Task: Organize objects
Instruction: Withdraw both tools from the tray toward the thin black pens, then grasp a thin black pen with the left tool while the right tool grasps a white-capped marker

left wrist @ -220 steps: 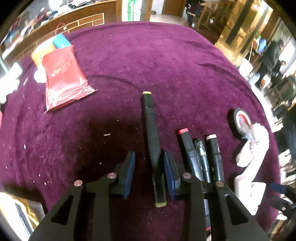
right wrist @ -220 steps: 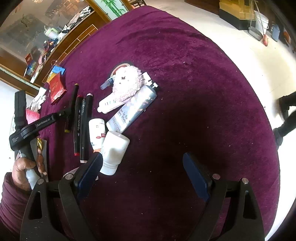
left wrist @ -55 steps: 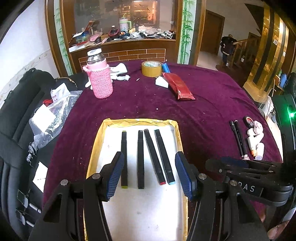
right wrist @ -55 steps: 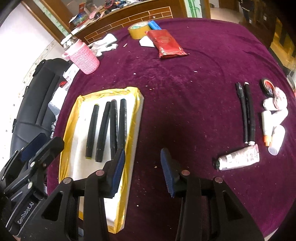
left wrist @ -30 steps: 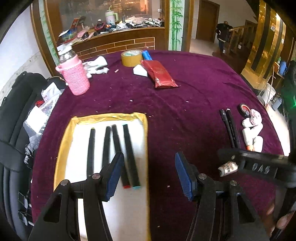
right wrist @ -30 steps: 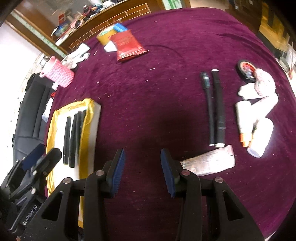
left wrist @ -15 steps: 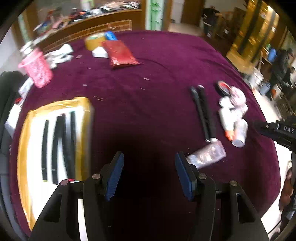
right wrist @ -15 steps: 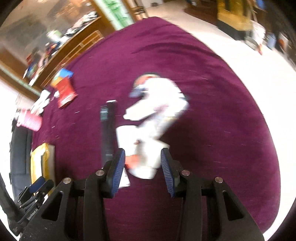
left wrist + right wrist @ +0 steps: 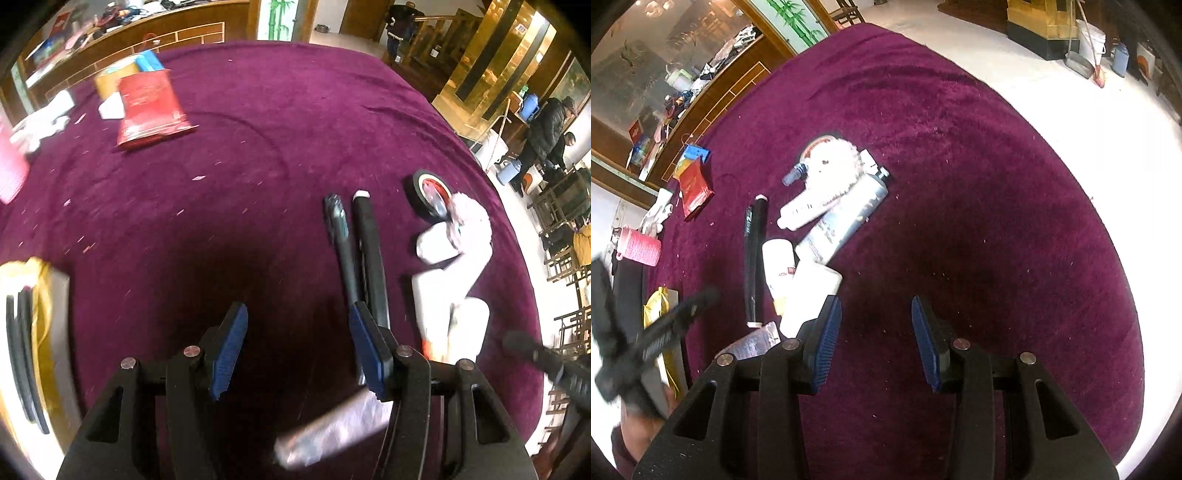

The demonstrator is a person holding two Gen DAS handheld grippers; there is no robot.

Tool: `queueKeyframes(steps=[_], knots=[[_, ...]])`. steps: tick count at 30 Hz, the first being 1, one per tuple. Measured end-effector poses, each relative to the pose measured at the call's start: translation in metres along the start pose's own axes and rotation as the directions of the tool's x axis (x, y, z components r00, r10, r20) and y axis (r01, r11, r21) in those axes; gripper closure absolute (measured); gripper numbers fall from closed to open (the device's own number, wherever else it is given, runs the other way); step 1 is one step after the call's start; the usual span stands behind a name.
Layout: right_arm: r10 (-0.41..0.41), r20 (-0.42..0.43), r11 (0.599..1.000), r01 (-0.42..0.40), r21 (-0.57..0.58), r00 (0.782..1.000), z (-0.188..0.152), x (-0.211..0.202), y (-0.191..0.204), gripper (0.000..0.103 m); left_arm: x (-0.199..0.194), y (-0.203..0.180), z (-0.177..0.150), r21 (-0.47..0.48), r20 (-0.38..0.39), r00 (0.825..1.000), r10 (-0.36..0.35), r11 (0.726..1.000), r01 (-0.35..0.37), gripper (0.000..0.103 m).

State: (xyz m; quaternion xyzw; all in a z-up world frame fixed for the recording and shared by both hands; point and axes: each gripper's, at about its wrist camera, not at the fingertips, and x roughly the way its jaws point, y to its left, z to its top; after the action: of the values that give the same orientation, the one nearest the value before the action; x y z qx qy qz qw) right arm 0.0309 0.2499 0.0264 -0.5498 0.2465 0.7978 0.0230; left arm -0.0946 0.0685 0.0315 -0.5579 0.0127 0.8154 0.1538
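Two black markers [image 9: 364,254] lie side by side on the purple cloth; they also show in the right wrist view [image 9: 753,258]. My left gripper [image 9: 295,347] is open and empty, low over the cloth just left of the markers. A silver tube [image 9: 332,435] lies under its right finger. My right gripper [image 9: 875,332] is open and empty, just right of a white bottle [image 9: 809,291]. The yellow-rimmed tray [image 9: 40,295] with black markers in it is at the left edge.
White bottles [image 9: 439,291], a fluffy pink-white pad [image 9: 472,229], a tape roll [image 9: 428,192] and a long silver tube [image 9: 846,221] cluster right of the markers. A red packet [image 9: 147,107], a yellow tape roll [image 9: 110,79] and a pink cup [image 9: 639,247] lie at the far side.
My left gripper has swung right from over the tray to the two loose markers. My right gripper has moved right past the bottle cluster. Both stay open and empty.
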Motion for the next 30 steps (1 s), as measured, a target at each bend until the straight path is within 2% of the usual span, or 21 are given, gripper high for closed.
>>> queueKeyframes(steps=[2,4,8,20,26,30], knots=[[-0.005,-0.010,1.000,0.005,-0.001,1.000,-0.002,0.003,-0.003,0.065,0.007,-0.006,0.009,0.021,0.016,1.000,-0.002,1.000,0.002,0.052],[-0.008,-0.018,1.000,0.008,0.004,1.000,-0.002,0.005,-0.007,0.065,0.013,-0.008,0.014,0.049,0.027,0.999,0.040,0.998,-0.041,0.052],[-0.011,-0.018,1.000,0.011,0.022,1.000,0.000,0.005,-0.014,0.065,0.024,-0.005,0.019,0.060,0.007,0.998,0.058,0.996,-0.059,0.052],[0.003,-0.036,1.000,-0.003,0.003,0.999,0.002,0.012,-0.011,0.065,0.019,-0.014,0.017,0.058,0.028,0.999,-0.040,0.998,0.038,0.052],[0.006,-0.037,1.000,-0.006,0.002,0.999,0.001,0.012,-0.012,0.065,0.022,-0.020,0.019,0.108,0.028,0.998,0.048,0.993,-0.051,0.052],[0.005,-0.033,1.000,-0.005,-0.004,0.999,0.001,0.010,-0.013,0.065,0.020,-0.013,0.017,0.100,0.040,0.997,0.064,0.993,-0.068,0.052]])
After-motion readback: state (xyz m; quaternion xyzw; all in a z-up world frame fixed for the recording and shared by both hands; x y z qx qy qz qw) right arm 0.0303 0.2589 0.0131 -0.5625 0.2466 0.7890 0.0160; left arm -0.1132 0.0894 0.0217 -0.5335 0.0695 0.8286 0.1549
